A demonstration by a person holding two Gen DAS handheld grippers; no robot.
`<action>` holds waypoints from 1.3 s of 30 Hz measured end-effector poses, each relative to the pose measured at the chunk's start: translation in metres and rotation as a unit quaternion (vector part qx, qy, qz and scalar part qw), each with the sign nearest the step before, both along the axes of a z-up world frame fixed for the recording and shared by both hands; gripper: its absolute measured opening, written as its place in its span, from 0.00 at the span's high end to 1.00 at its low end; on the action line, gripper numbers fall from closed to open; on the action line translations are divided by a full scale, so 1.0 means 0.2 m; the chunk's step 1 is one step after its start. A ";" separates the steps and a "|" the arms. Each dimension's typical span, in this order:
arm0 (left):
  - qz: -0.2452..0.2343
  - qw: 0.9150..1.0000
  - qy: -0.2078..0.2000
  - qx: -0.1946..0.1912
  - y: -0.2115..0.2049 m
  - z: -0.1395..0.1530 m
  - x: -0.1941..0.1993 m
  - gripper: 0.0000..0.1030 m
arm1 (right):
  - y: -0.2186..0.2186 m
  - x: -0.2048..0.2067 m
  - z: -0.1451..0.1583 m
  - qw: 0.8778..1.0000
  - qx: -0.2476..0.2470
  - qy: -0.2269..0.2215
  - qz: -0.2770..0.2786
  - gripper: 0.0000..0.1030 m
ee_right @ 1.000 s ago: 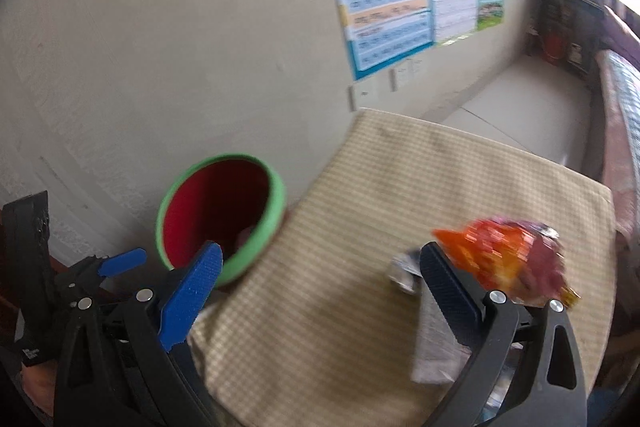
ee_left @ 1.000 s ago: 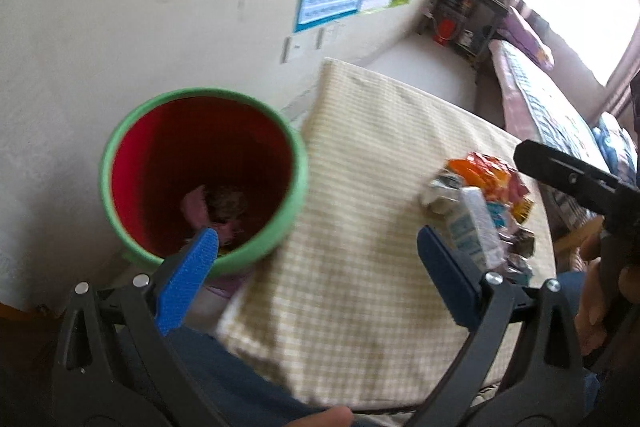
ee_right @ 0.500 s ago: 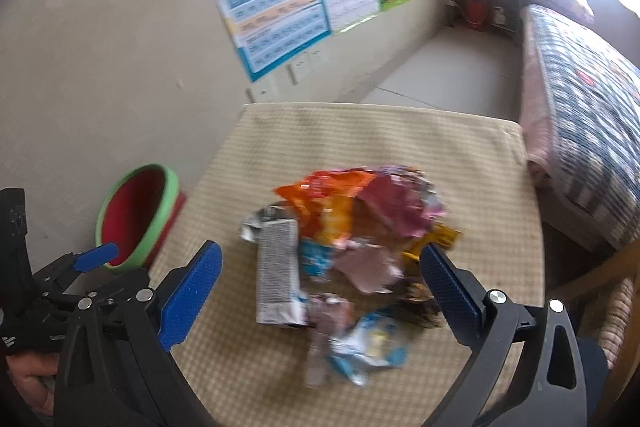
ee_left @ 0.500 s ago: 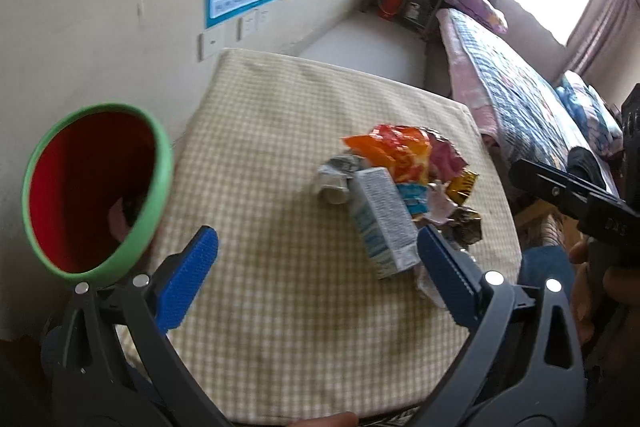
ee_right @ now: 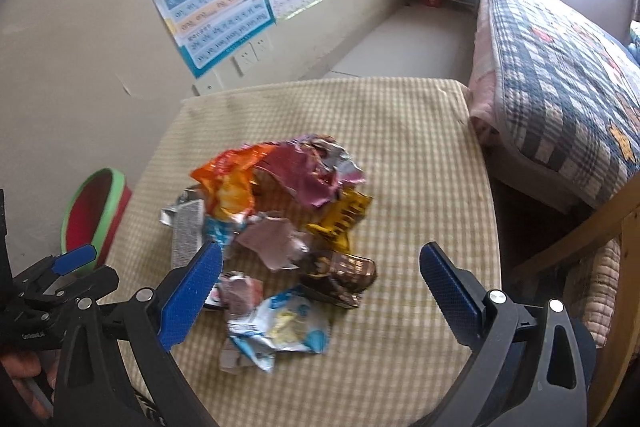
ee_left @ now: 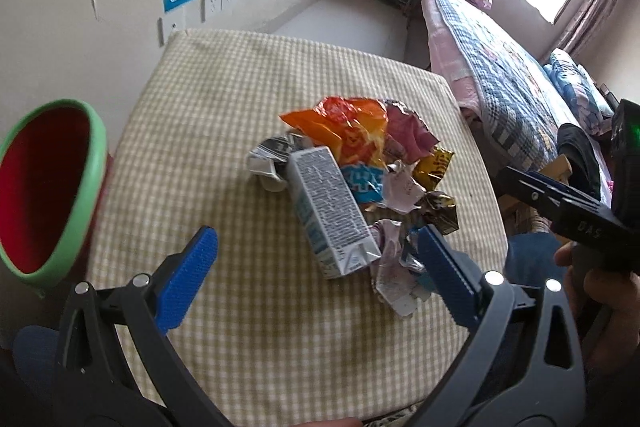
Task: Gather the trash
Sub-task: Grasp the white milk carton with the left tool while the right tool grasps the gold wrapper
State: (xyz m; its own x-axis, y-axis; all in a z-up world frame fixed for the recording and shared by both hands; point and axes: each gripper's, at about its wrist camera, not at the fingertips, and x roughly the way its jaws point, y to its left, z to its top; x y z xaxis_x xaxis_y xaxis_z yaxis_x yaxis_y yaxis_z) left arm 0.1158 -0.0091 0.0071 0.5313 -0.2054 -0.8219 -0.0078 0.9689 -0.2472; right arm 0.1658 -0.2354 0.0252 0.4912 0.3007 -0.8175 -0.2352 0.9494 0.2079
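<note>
**Both grippers spread wide over the litter pile**

A heap of crumpled snack wrappers (ee_left: pixel 360 163) lies in the middle of the beige checked tablecloth (ee_left: pixel 224 131), with a white rectangular drink carton (ee_left: pixel 330 213) resting on its left edge. The left gripper (ee_left: pixel 316 273) hangs above the carton, blue fingers spread and holding nothing. The right gripper (ee_right: pixel 320 291) hovers over the pile's near side, likewise released and empty. A red bin with a green rim (ee_left: pixel 44 195) stands beside the table's left edge.

Right tool (ee_left: pixel 592 223) seemingly reads "DAS"; nothing else legible.
</note>
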 end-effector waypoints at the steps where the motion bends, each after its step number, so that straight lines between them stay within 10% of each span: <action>1: -0.001 1.000 0.005 -0.001 -0.02 -0.02 0.02 0.05 | -0.01 0.01 -0.01 1.000 -0.002 0.001 -0.001 0.07; 20: 0.020 0.996 0.080 -0.015 -0.06 -0.31 0.21 0.19 | -0.03 0.28 -0.34 0.996 0.012 0.090 -0.014 0.19; 30: 0.009 0.995 0.088 -0.054 -0.08 -0.35 0.21 0.52 | 0.00 0.40 -0.43 0.990 0.045 0.131 -0.009 0.54; 34: 0.007 0.994 0.091 -0.059 -0.08 -0.34 0.21 0.55 | 0.01 0.40 -0.45 0.989 0.052 0.140 -0.004 0.78; 39: 0.008 0.994 0.087 -0.060 -0.06 -0.32 0.19 0.58 | 0.02 0.38 -0.41 0.991 0.045 0.123 -0.002 0.82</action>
State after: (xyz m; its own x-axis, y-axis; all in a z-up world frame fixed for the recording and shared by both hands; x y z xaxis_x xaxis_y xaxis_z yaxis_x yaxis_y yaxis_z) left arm 0.1534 -0.0210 -0.0566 0.3862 -0.3012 -0.8719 -0.0756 0.9317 -0.3553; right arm 0.2420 -0.2314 -0.0563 0.2824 0.3759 -0.8826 -0.1634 0.9254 0.3419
